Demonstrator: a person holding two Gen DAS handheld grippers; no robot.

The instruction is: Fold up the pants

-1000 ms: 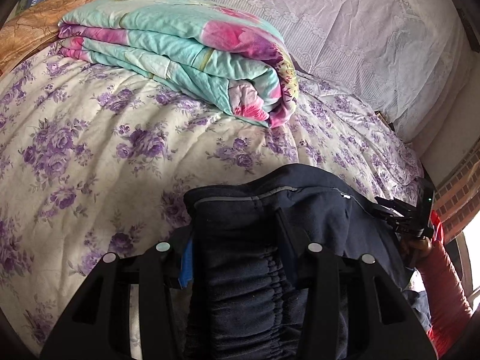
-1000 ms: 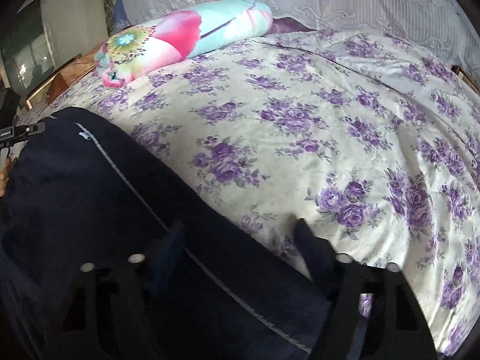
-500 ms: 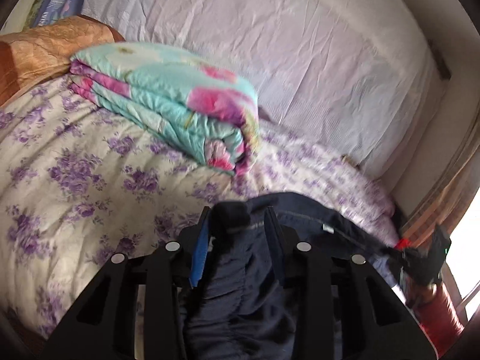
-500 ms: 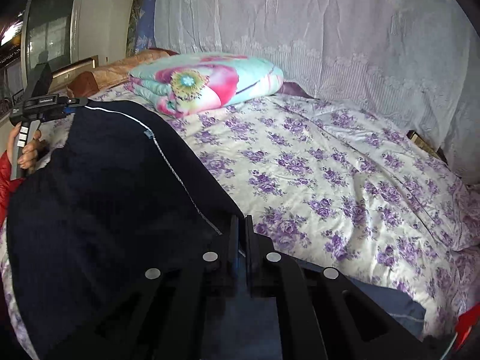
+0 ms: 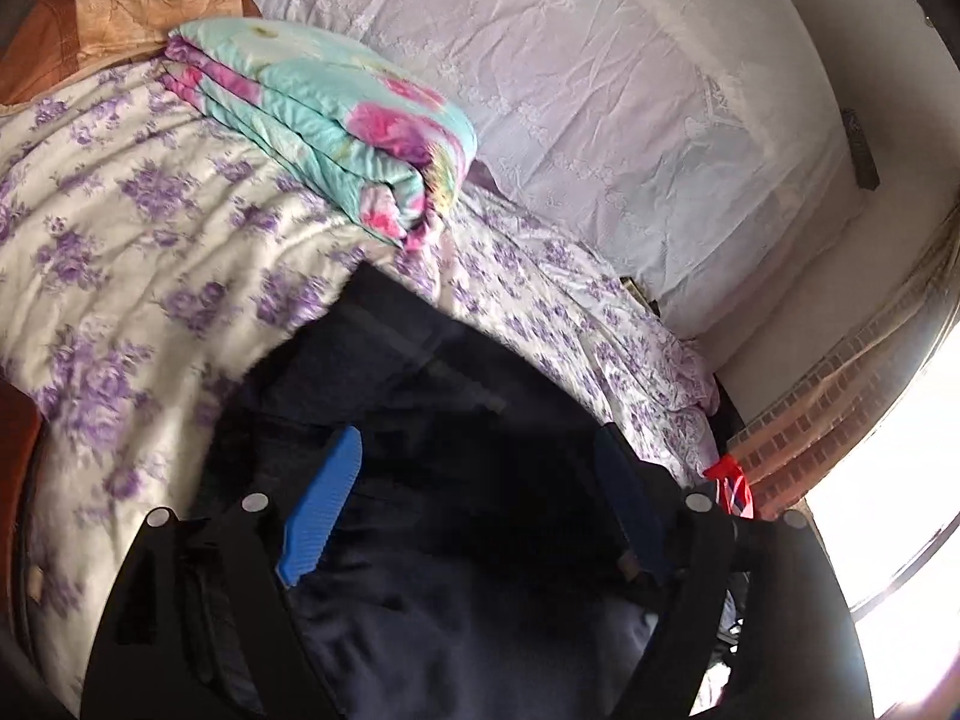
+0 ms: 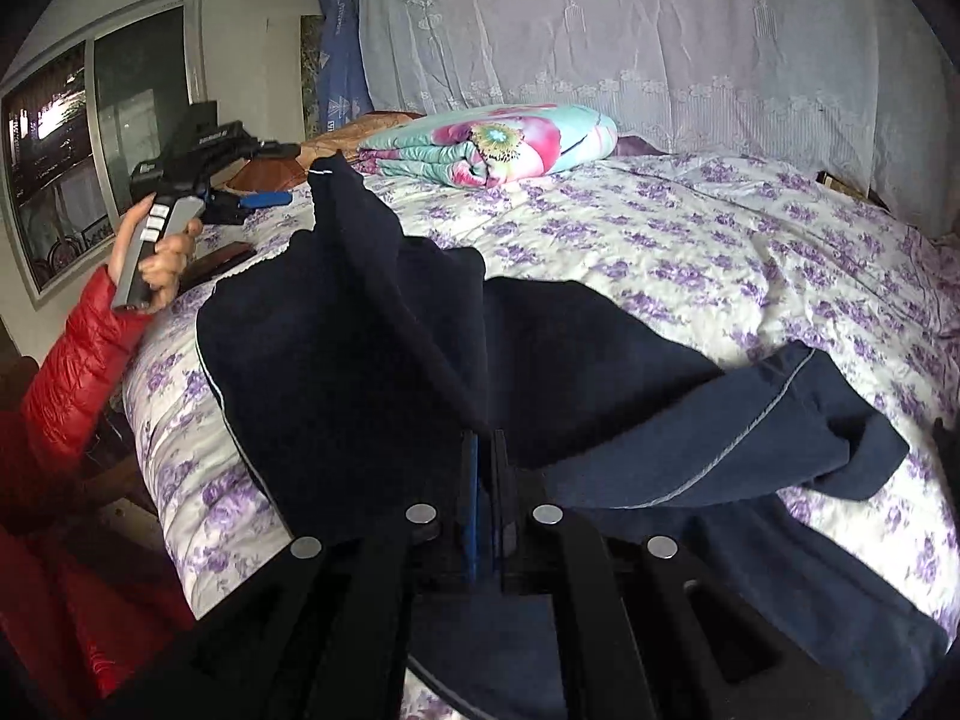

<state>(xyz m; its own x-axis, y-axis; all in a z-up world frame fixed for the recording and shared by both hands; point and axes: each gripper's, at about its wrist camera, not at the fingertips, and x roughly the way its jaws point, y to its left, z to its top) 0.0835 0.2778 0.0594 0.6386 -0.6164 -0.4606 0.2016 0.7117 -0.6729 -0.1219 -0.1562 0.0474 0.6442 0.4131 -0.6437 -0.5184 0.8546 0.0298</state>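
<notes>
Blurred and dark between the spread blue pads of the left hand-held gripper [image 5: 474, 498]: pants [image 5: 432, 420], folds unreadable. Cut off by the near edge in the right wrist view: lower part of pants [image 6: 660, 450]. Hidden under them: near part of bed [image 6: 720, 240]. Cropped at left: red sleeve [image 6: 72, 360].

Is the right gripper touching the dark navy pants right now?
Touching. The right wrist view shows the right gripper shut, its blue pads pinching a fold of the dark navy pants, and the cloth rises taut from that pinch.
</notes>
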